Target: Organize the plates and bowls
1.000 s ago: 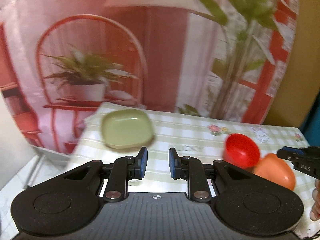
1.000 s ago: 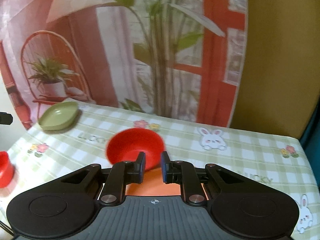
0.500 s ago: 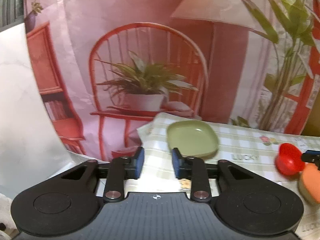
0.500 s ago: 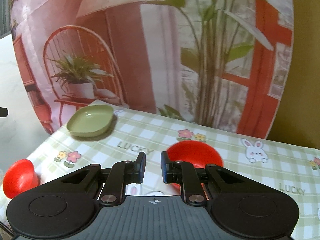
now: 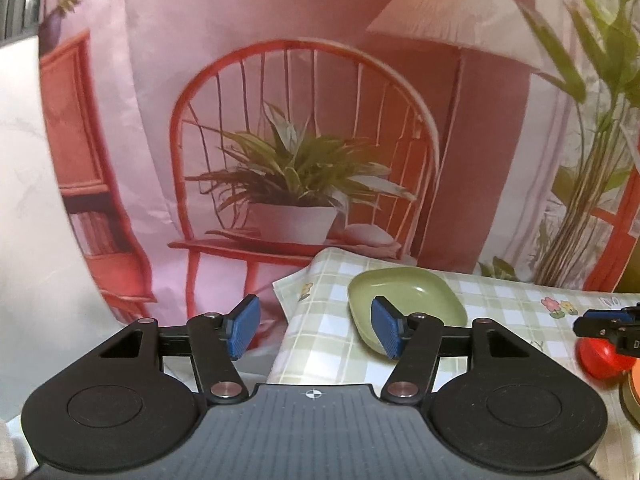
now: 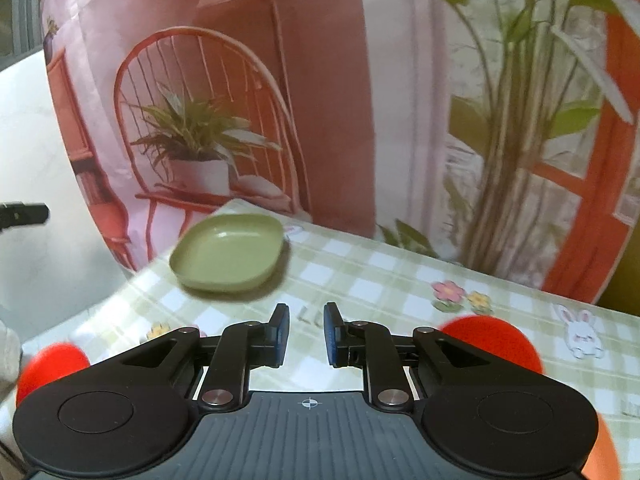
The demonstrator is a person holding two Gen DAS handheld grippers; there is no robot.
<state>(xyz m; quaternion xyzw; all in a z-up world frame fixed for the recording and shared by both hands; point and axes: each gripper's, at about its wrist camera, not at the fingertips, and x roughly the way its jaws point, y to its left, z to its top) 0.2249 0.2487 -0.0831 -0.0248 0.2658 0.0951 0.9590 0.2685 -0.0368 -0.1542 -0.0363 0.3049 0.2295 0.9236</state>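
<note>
The left tongs (image 5: 316, 330) have just been opening and stand wide apart with nothing between them. The green plate (image 5: 406, 302) sits at the bench (image 5: 520, 304) corner, just ahead and to their right. The right tongs (image 6: 306, 334), nearly together and empty, are farther back.

- honestly not much to read: the other tool (image 5: 612, 322) poking in right of the green plate (image 5: 416, 296) has a white "D" on it, rest is cut off
- tablecloth (image 6: 360, 272) print is too blurry
</note>
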